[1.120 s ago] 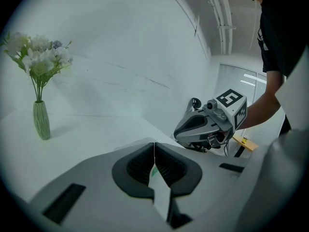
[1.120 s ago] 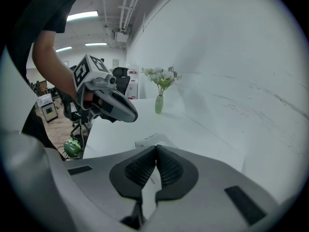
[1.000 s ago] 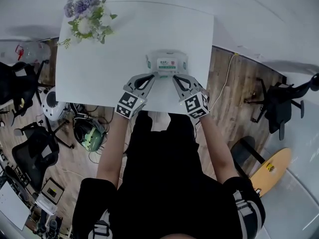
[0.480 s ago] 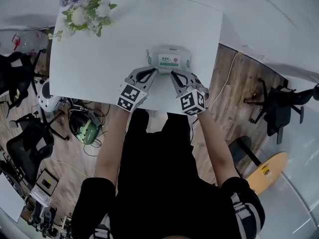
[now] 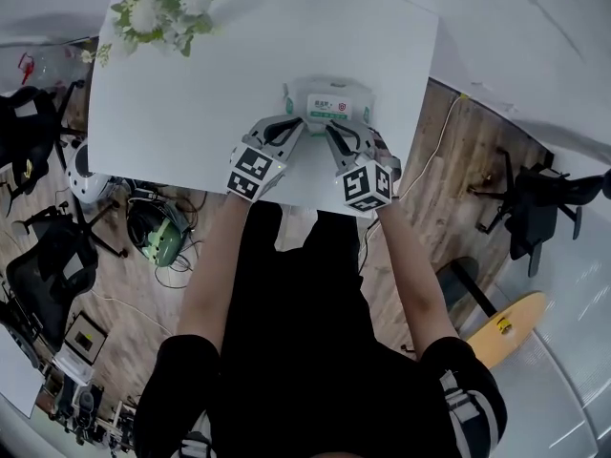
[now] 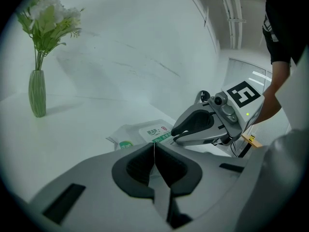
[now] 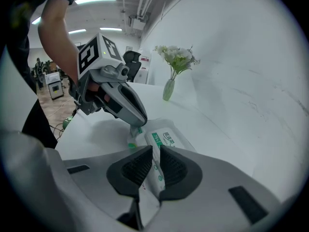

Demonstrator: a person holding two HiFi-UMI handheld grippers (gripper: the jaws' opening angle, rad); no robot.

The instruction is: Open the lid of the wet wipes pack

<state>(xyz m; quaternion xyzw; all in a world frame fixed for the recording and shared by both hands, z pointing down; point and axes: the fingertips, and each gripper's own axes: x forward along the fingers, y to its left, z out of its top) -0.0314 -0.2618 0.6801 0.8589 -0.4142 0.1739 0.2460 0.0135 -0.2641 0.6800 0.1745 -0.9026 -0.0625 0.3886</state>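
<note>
The wet wipes pack [image 5: 329, 108], white with a green-printed label lid, lies on the white table [image 5: 191, 132] near its front edge, lid shut. My left gripper [image 5: 299, 126] is shut on the pack's thin near-left edge; in the left gripper view its jaws [image 6: 154, 146] meet with film between them, the pack [image 6: 145, 132] just beyond. My right gripper [image 5: 331, 133] sits at the near-right edge. Its jaws [image 7: 156, 151] have just been opening and stand slightly apart, the pack's [image 7: 166, 139] edge loose between them. The left gripper's tip [image 7: 137, 126] shows there too.
A green vase of white and purple flowers [image 5: 158, 3] stands at the table's far left corner, also the vase [image 6: 37, 95] in the left gripper view. The table's front edge [image 5: 286, 197] runs just under both grippers. Chairs [image 5: 57, 265] and cables lie on the wooden floor.
Both grippers have come down with the pack onto the table and now sit closer to it. The flowers have slid toward the picture's top left as the head view shifted.
</note>
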